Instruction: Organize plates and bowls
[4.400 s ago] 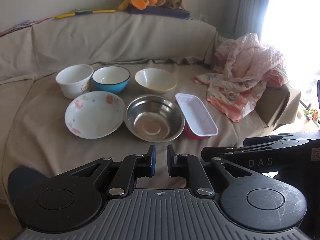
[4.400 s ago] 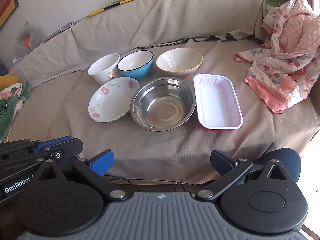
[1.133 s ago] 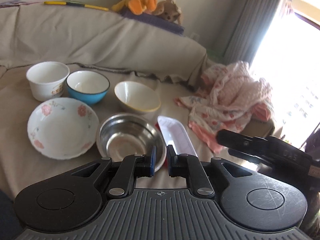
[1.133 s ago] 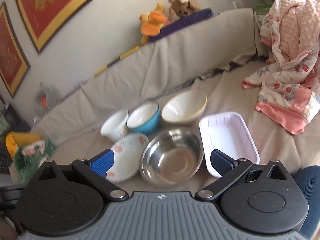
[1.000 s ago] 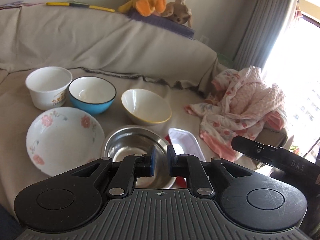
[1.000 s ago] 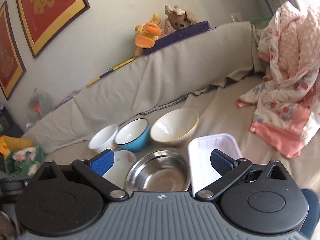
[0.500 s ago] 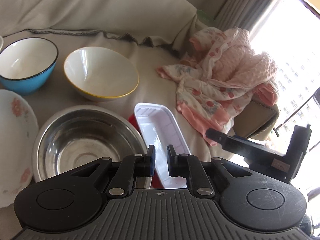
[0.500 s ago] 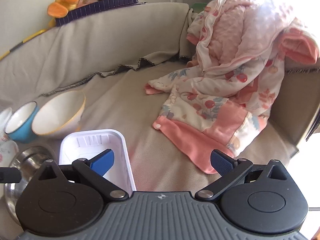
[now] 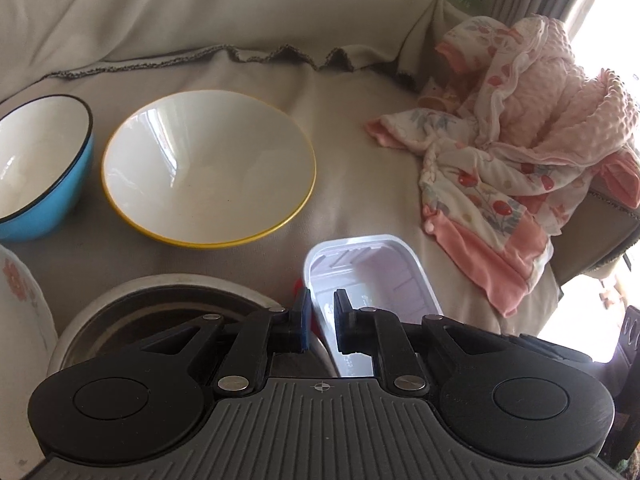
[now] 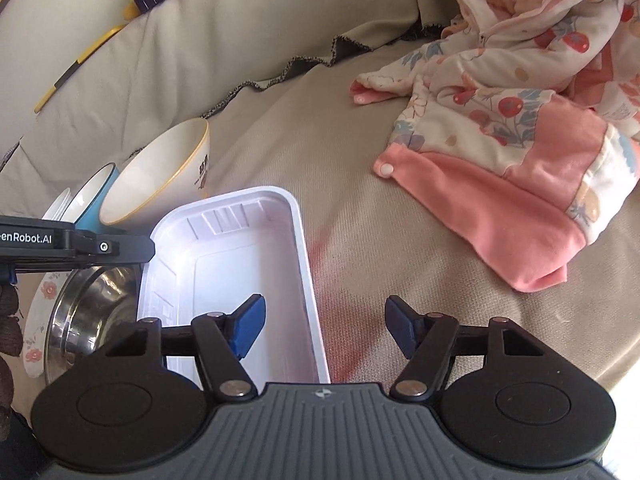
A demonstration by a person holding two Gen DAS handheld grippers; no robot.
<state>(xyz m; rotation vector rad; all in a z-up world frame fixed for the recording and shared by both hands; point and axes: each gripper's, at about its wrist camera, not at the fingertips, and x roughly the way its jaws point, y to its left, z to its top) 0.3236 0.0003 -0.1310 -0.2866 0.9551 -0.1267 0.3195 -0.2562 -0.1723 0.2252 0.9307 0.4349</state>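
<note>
A white rectangular plastic tray (image 10: 240,256) with a red underside lies on the sofa, also seen in the left wrist view (image 9: 368,268). My right gripper (image 10: 324,320) is open, its fingers astride the tray's right rim. My left gripper (image 9: 321,312) is nearly shut and empty, low over the tray's left rim beside the steel bowl (image 9: 160,308). A yellow-rimmed white bowl (image 9: 208,172), a blue bowl (image 9: 40,168) and a floral plate (image 9: 20,308) lie to the left.
A pink flowered garment (image 10: 520,120) is heaped on the sofa seat to the right. The sofa back (image 9: 200,12) rises behind the dishes. The left gripper's body (image 10: 76,246) shows at the left of the right wrist view.
Both grippers have moved forward and down toward the white tray. The right gripper's fingers now straddle the tray's right rim. The left gripper stays nearly shut.
</note>
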